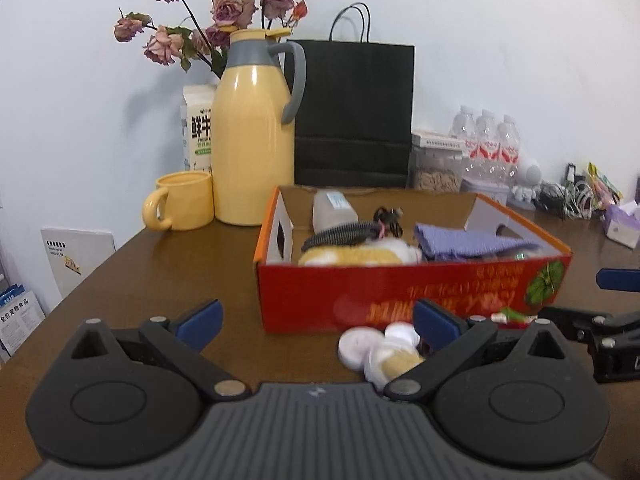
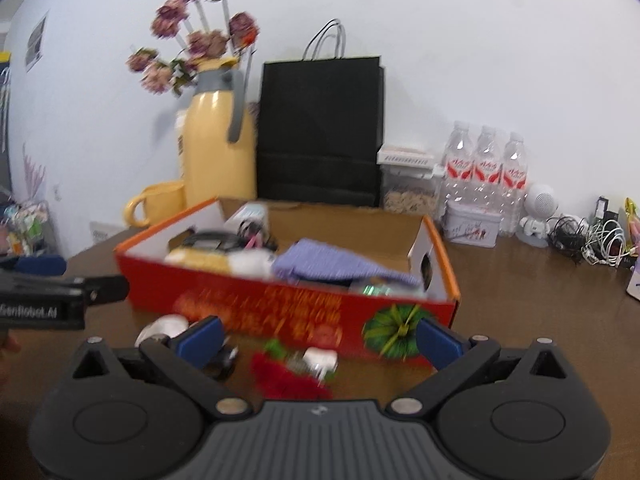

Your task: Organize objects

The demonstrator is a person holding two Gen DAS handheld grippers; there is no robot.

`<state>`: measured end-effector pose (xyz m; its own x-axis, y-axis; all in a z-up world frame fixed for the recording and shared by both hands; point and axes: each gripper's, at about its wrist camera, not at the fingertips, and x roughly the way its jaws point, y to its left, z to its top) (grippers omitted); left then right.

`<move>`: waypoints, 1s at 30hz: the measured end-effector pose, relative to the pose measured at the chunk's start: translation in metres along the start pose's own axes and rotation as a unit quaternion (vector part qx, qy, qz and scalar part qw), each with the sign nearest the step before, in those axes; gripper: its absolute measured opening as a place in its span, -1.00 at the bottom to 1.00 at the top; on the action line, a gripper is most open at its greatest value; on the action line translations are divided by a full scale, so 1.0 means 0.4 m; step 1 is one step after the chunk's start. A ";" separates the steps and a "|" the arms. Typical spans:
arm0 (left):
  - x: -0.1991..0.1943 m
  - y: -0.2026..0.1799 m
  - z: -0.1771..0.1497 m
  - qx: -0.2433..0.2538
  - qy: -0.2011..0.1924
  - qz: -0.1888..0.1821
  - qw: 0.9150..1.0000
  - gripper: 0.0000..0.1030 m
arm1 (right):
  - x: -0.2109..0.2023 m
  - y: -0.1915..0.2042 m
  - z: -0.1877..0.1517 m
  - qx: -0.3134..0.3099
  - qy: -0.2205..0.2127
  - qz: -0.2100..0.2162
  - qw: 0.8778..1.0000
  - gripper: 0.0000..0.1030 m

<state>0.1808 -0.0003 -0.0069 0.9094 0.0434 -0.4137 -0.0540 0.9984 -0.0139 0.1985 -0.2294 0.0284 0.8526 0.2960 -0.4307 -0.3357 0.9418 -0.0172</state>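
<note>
Now both grippers hover low over the brown tabletop (image 1: 168,264), fingers apart and holding nothing. Left gripper (image 1: 316,320) faces the red cardboard box (image 1: 360,288); white round pads (image 1: 372,346) lie just before it. Right gripper (image 2: 318,338) hangs over a blurred red item (image 2: 288,378) near the box front.

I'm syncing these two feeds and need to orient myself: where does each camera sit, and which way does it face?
Left wrist: on the left gripper, low over the table, facing the red box and the wall; its open blue-padded fingers show, with the right gripper at the right edge.
Right wrist: on the right gripper, facing the same box from further right; the left gripper shows at the left edge.
Shared: box, yellow jug, black bag.
</note>
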 end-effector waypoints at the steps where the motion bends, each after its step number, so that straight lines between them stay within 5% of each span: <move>1: -0.005 0.000 -0.007 0.002 0.003 0.000 1.000 1.00 | -0.006 0.006 -0.008 -0.004 0.004 0.002 1.000 1.00; 9: -0.026 0.010 -0.040 0.006 0.026 -0.010 1.000 1.00 | -0.016 0.052 -0.067 -0.024 0.052 0.021 0.998 0.80; 14: -0.023 0.016 -0.060 0.002 0.036 -0.013 0.999 1.00 | 0.004 0.075 -0.080 -0.024 0.078 0.043 0.996 0.07; 21: -0.017 0.022 -0.068 -0.005 0.040 -0.021 0.999 1.00 | 0.037 0.100 -0.089 -0.023 0.100 0.057 0.993 -0.37; 25: -0.013 0.021 -0.071 -0.008 0.043 -0.022 0.999 1.00 | 0.036 0.104 -0.091 -0.026 0.097 0.062 0.993 -0.83; 30: -0.011 0.020 -0.072 -0.008 0.043 -0.023 0.999 1.00 | 0.036 0.098 -0.090 -0.020 0.095 0.059 0.994 -0.92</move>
<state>0.1646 0.0067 -0.0314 0.8724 -0.0068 -0.4887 -0.0198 0.9986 -0.0493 0.1832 -0.1941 -0.0108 0.7167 0.3640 -0.5948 -0.4468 0.8946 0.0091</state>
